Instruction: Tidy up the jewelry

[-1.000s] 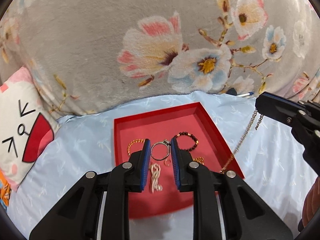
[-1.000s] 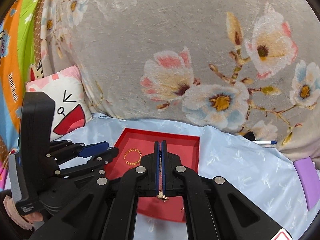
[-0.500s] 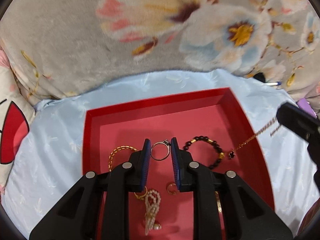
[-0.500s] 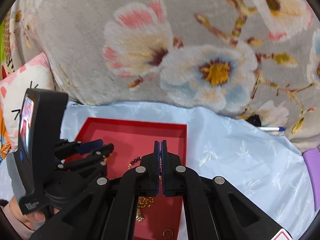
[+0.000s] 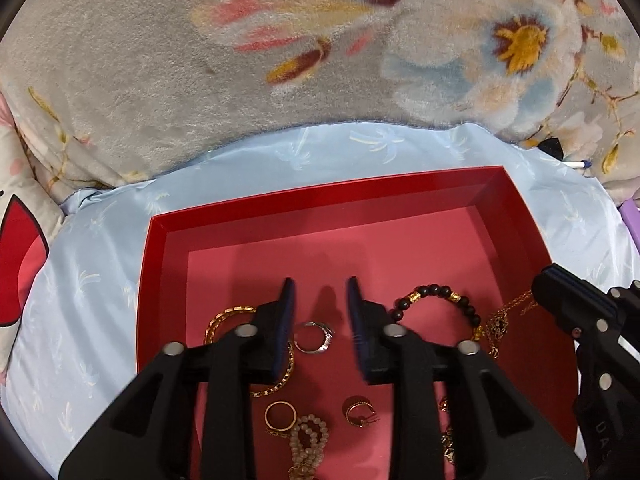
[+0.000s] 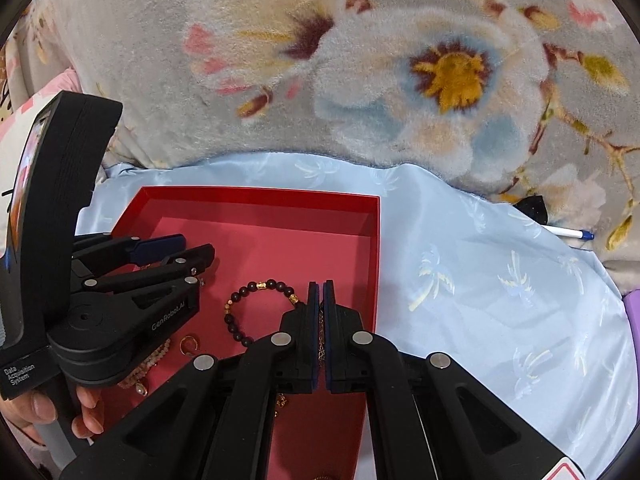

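A red tray [image 5: 328, 196] lies on the pale blue sheet; it also shows in the right wrist view [image 6: 256, 193]. My left gripper [image 5: 320, 292] is open and empty, low over the tray with a silver ring [image 5: 314, 337] lying between its fingers. Around it lie a gold chain bracelet [image 5: 224, 318], a dark bead bracelet [image 5: 436, 298], a gold ring [image 5: 281, 417], a small hoop earring [image 5: 359, 417] and a pearl piece [image 5: 307, 446]. My right gripper [image 6: 321, 286] is shut on a thin gold chain necklace [image 5: 505, 320], whose lower part rests in the tray's right side.
A grey floral plush blanket [image 5: 280, 60] rises behind the pale blue sheet [image 6: 500, 280]. A cartoon cushion [image 5: 16, 264] is at the left. A pen [image 6: 568, 234] and a purple object [image 6: 633, 312] lie at the right.
Both grippers have come down closer over the tray. The right gripper has lowered the gold chain so its end now lies in the tray. The left gripper has moved forward past the silver ring.
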Available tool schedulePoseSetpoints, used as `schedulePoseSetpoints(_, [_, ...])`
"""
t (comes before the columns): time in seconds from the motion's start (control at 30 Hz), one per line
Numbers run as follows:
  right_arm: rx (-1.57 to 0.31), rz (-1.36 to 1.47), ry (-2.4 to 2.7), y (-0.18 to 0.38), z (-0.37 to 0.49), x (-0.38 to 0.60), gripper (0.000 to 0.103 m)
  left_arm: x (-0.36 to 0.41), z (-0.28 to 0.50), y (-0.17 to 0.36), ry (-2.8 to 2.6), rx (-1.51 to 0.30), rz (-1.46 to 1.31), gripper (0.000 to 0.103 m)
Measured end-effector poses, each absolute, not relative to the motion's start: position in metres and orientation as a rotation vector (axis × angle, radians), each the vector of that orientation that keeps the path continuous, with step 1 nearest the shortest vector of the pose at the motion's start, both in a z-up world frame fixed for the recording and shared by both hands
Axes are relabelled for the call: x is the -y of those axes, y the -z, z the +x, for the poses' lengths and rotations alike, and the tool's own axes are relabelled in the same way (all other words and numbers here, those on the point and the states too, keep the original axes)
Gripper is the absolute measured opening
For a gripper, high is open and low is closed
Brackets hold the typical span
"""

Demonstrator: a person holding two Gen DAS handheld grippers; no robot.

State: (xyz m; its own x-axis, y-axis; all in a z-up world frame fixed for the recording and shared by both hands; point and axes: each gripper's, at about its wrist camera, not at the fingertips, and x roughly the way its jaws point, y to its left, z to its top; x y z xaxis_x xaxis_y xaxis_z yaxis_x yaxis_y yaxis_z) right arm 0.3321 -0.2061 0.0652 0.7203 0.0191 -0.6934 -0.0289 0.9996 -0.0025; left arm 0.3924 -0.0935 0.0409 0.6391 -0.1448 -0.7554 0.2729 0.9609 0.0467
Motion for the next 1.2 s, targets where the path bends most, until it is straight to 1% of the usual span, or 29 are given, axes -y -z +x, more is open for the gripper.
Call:
schedulePoseSetpoints(0.07, [-0.764,-0.011,-0.031,-0.064,0.331,0.206,0.005,0.093,0.39,-0.041,0.229,-0.825,0.169,0.041])
schedulePoseSetpoints(0.13, [-0.764,-0.013,-0.031,-0.064,0.331,0.207,0.006,0.091,0.388,-0.042,0.225,-0.816,0.157,0.044])
schedulePoseSetpoints(0.2, [-0.759,-0.023,-0.023,-0.064,0.33,0.206,0.006,0.089,0.388,-0.044,0.218,-0.812,0.143,0.052])
schedulePoseSetpoints(0.27, [-0.749,-0.028,-0.022,-0.066,0.329,0.205,0.007,0.087,0.387,-0.046,0.204,-0.799,0.136,0.057])
schedulePoseSetpoints(0.3, [-0.744,-0.025,-0.024,-0.067,0.327,0.205,0.009,0.086,0.384,-0.048,0.198,-0.788,0.134,0.058])
schedulePoseSetpoints(0.33, [-0.739,-0.018,-0.03,-0.068,0.324,0.204,0.014,0.084,0.381,-0.05,0.196,-0.778,0.133,0.058])
schedulePoseSetpoints(0.43, [-0.721,0.0,-0.043,-0.072,0.311,0.204,0.022,0.075,0.368,-0.06,0.209,-0.743,0.117,0.058])
schedulePoseSetpoints(0.57, [-0.709,0.029,-0.063,-0.077,0.284,0.202,0.024,0.061,0.34,-0.071,0.215,-0.705,0.116,0.058])
schedulePoseSetpoints(0.63, [-0.705,0.045,-0.069,-0.077,0.268,0.202,0.03,0.051,0.318,-0.076,0.219,-0.685,0.113,0.058])
schedulePoseSetpoints(0.7, [-0.702,0.052,-0.07,-0.074,0.25,0.2,0.033,0.041,0.299,-0.077,0.216,-0.673,0.103,0.063])
schedulePoseSetpoints(0.77, [-0.693,0.049,-0.059,-0.072,0.23,0.198,0.035,0.033,0.28,-0.076,0.212,-0.669,0.093,0.063])
schedulePoseSetpoints(0.83, [-0.687,0.049,-0.055,-0.071,0.213,0.196,0.043,0.028,0.262,-0.073,0.197,-0.671,0.087,0.063])
schedulePoseSetpoints(0.87, [-0.685,0.055,-0.055,-0.07,0.206,0.195,0.044,0.026,0.255,-0.072,0.195,-0.671,0.083,0.063])
schedulePoseSetpoints(0.93, [-0.677,0.076,-0.056,-0.069,0.191,0.195,0.05,0.021,0.24,-0.068,0.18,-0.667,0.067,0.065])
schedulePoseSetpoints(0.97, [-0.672,0.086,-0.055,-0.068,0.184,0.194,0.051,0.02,0.233,-0.066,0.177,-0.663,0.063,0.067])
schedulePoseSetpoints(1.03, [-0.663,0.097,-0.046,-0.065,0.173,0.193,0.058,0.017,0.221,-0.061,0.164,-0.66,0.053,0.068])
schedulePoseSetpoints(1.2, [-0.68,0.097,-0.03,-0.048,0.157,0.187,0.059,0.017,0.2,-0.043,0.148,-0.667,0.036,0.068])
